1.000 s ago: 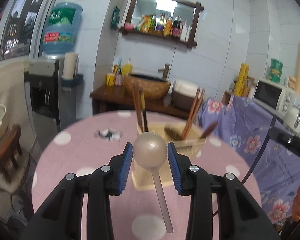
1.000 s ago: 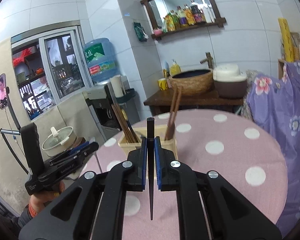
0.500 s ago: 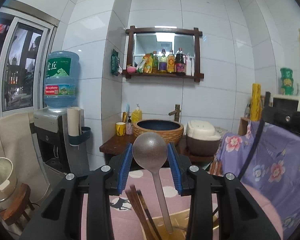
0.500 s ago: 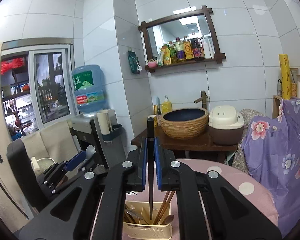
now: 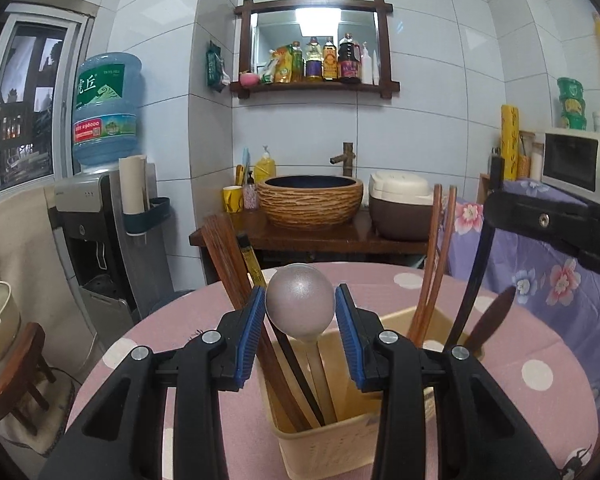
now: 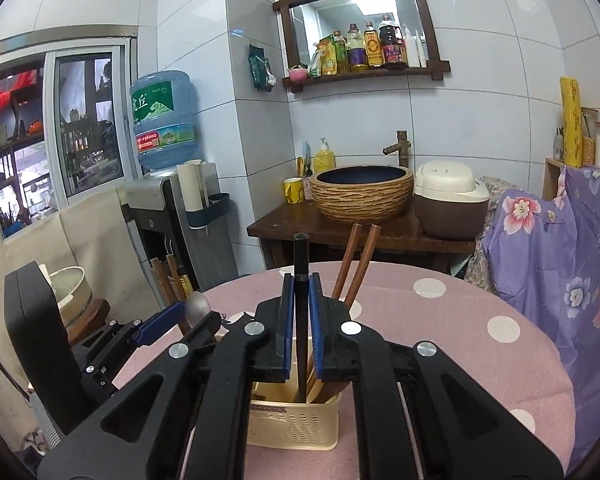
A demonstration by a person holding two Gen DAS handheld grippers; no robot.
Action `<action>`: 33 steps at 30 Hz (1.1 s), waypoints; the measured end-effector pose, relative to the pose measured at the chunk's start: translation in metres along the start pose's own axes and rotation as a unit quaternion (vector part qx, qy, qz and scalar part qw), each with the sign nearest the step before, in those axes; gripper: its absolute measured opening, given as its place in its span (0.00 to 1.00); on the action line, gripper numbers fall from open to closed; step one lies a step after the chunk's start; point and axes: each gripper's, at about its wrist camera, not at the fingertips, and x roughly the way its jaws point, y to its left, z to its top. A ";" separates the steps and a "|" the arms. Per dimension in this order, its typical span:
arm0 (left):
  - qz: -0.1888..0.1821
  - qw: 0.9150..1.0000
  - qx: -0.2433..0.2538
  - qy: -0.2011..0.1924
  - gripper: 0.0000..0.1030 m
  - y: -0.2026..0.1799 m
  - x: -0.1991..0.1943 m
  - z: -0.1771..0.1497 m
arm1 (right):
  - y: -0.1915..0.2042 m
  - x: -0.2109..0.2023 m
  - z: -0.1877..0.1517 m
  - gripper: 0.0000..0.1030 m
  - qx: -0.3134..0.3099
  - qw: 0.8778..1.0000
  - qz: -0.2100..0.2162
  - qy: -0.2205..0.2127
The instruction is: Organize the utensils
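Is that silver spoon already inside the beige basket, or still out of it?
Partly in. The silver spoon stands bowl-up; its handle reaches down into the beige basket, while the left hand-held gripper holds the bowl.

Left gripper (image 5: 300, 334), right gripper (image 6: 300, 328): matte black plastic arms, triangular cutouts, silver screws, ribbed blue pads (image 5: 249, 336).

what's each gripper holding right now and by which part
Left gripper grips the silver spoon by its bowl, handle down in the utensil basket. Right gripper pinches the black chopstick near its upper end.
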 end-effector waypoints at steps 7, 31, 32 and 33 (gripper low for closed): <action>-0.012 1.000 -0.007 -0.004 0.56 0.005 -0.014 0.001 | -0.001 -0.006 -0.001 0.09 -0.004 1.000 0.004 -0.002; 0.018 0.999 -0.044 -0.014 0.95 0.043 -0.170 -0.137 | -0.031 -0.138 -0.214 0.95 0.047 0.995 -0.066 0.065; 0.008 0.999 -0.043 -0.013 0.95 0.040 -0.177 -0.140 | -0.018 -0.146 -0.219 0.95 0.032 0.996 -0.058 0.066; -0.003 0.999 -0.043 -0.010 0.95 0.038 -0.186 -0.143 | -0.006 -0.153 -0.220 0.95 0.020 0.997 -0.049 0.063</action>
